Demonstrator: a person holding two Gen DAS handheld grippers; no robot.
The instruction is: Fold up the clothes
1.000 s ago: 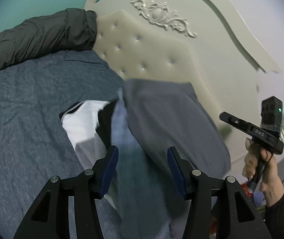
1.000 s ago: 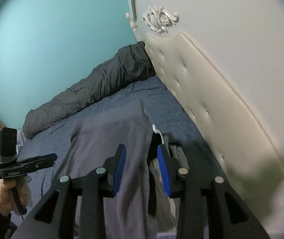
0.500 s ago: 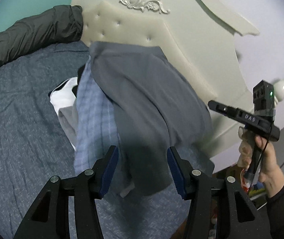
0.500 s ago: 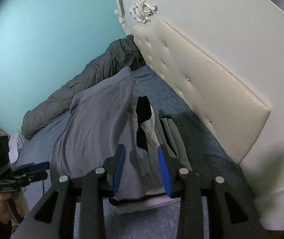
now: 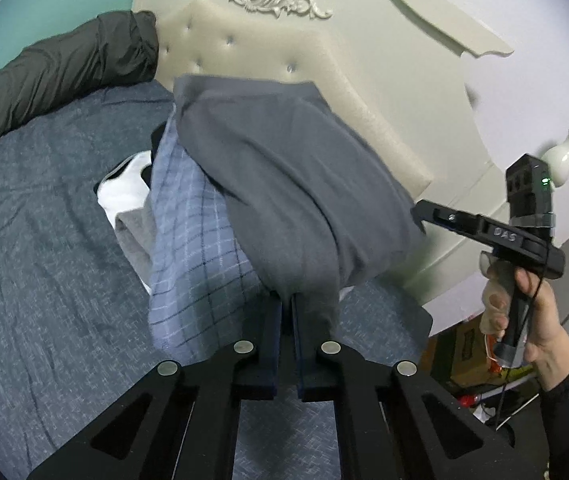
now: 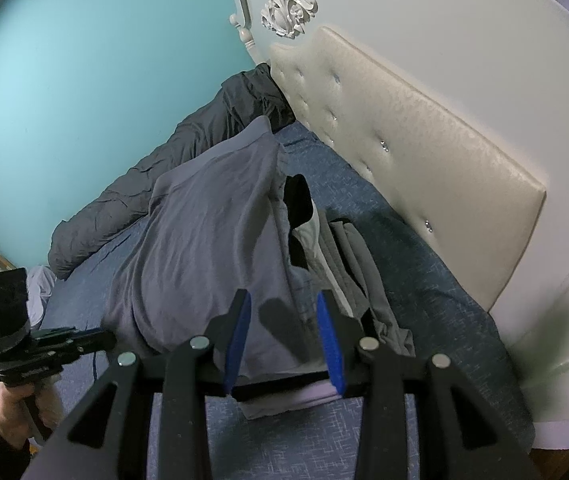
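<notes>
A grey garment [image 5: 284, 184] lies draped on top of a pile of clothes on the bed, over a blue checked cloth [image 5: 192, 248] and white and grey pieces [image 5: 124, 196]. My left gripper [image 5: 286, 300] is shut on the near hem of the grey garment. In the right wrist view the same grey garment [image 6: 204, 248] covers the pile, with folded grey clothes [image 6: 348, 256] beside it. My right gripper [image 6: 284, 316] is open, hovering over the garment's near edge, holding nothing. It also shows in the left wrist view [image 5: 484, 228].
The bed has a blue-grey cover [image 5: 36, 260]. A cream tufted headboard [image 6: 404, 128] runs behind the pile. A dark rolled duvet [image 5: 56, 72] lies along the teal wall [image 6: 84, 60]. Clutter sits on the floor beyond the bed corner [image 5: 468, 356].
My left gripper has closed on the grey garment's hem; it was open before. The grey garment has settled over the pile. The right gripper has stayed open and drawn back a little.
</notes>
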